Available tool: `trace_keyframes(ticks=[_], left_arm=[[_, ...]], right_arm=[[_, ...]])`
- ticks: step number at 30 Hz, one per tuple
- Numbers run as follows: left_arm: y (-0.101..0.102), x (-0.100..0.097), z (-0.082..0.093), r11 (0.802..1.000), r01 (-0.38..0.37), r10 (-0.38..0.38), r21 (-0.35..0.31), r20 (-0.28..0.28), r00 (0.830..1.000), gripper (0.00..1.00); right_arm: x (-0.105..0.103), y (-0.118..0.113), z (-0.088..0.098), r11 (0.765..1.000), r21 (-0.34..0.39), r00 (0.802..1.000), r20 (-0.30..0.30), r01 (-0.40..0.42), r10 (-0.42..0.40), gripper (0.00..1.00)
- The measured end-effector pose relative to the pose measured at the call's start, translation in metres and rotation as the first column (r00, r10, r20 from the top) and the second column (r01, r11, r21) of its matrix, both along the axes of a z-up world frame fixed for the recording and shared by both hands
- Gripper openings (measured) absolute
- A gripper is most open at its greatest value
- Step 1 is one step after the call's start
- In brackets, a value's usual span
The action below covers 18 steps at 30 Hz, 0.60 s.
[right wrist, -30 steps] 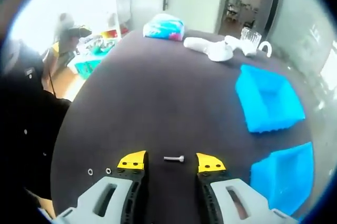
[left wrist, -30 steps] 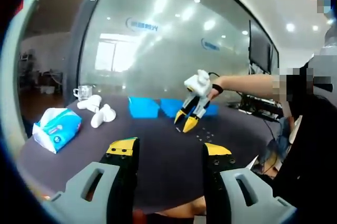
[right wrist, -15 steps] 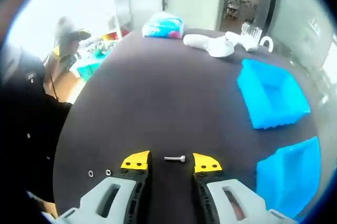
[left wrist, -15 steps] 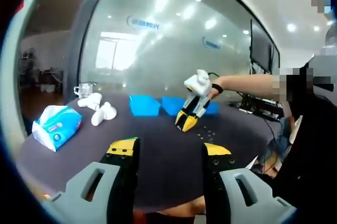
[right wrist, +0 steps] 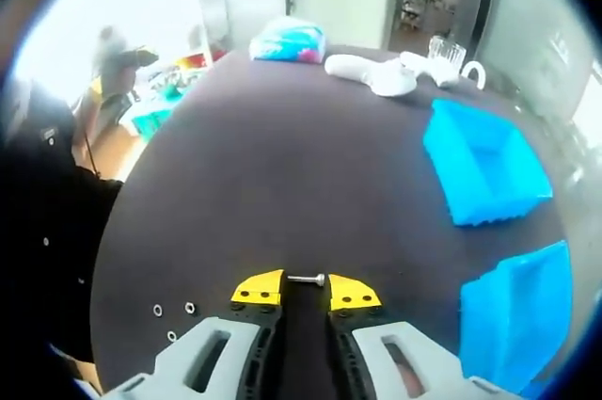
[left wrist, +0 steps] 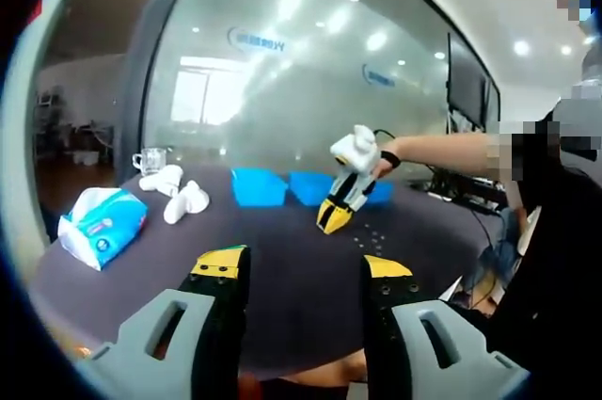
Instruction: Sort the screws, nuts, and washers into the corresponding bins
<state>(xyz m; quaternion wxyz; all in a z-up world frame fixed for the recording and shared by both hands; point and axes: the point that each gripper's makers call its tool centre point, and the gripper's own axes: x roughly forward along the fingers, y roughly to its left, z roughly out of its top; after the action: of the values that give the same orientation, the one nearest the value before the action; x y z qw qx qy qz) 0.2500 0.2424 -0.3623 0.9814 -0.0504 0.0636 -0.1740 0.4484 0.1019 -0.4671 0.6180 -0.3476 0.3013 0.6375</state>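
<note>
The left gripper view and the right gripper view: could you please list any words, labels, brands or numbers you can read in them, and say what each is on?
Glass wall, left logo: blue lettering, too blurred to read.
Glass wall, right logo: blue lettering, too blurred to read.
Tissue pack: printed pattern, no legible text.
Blue bins: no markings seen.
Nothing can be quoted.

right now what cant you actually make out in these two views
- Right gripper on the screw, right gripper view: contact unclear, screw sits at the jaw tips.
- Small parts, right gripper view: too small to tell nuts from washers.
- Bins, left gripper view: contents hidden by walls.
</note>
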Motion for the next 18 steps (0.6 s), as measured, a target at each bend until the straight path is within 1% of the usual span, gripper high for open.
trace_keyframes(ticks=[3, 5, 7, 11, 13, 16, 18], left_arm=[[0.0, -0.001, 0.002, 1.0, 0.001, -0.001, -0.002, 0.006, 1.0, 0.45], [0.0, -0.001, 0.003, 1.0, 0.002, -0.002, -0.001, 0.008, 1.0, 0.45], [-0.001, 0.0, 0.003, 1.0, 0.006, -0.006, 0.0, 0.01, 1.0, 0.45], [-0.003, 0.001, 0.005, 1.0, 0.016, -0.015, -0.002, 0.014, 1.0, 0.45], [-0.005, 0.002, 0.006, 1.0, 0.024, -0.024, -0.002, 0.019, 1.0, 0.45], [-0.008, 0.002, 0.008, 0.999, 0.034, -0.034, 0.0, 0.024, 0.999, 0.45], [-0.009, 0.003, 0.009, 0.999, 0.039, -0.039, -0.002, 0.027, 0.999, 0.45]], right_arm=[[-0.002, -0.002, 0.002, 1.0, 0.014, 1.0, 0.0, 0.009, -0.009, 0.12], [-0.005, -0.005, 0.005, 0.999, 0.028, 0.999, -0.01, 0.032, -0.031, 0.11], [-0.005, -0.008, 0.007, 0.998, 0.04, 0.999, -0.003, 0.053, -0.052, 0.11], [-0.009, -0.014, 0.016, 0.991, 0.094, 0.995, -0.02, 0.096, -0.094, 0.11], [-0.011, -0.019, 0.023, 0.986, 0.12, 0.994, -0.014, 0.113, -0.112, 0.11], [-0.015, -0.027, 0.038, 0.97, 0.19, 0.989, -0.007, 0.149, -0.15, 0.11], [-0.017, -0.036, 0.053, 0.949, 0.255, 0.982, -0.005, 0.185, -0.19, 0.11]])
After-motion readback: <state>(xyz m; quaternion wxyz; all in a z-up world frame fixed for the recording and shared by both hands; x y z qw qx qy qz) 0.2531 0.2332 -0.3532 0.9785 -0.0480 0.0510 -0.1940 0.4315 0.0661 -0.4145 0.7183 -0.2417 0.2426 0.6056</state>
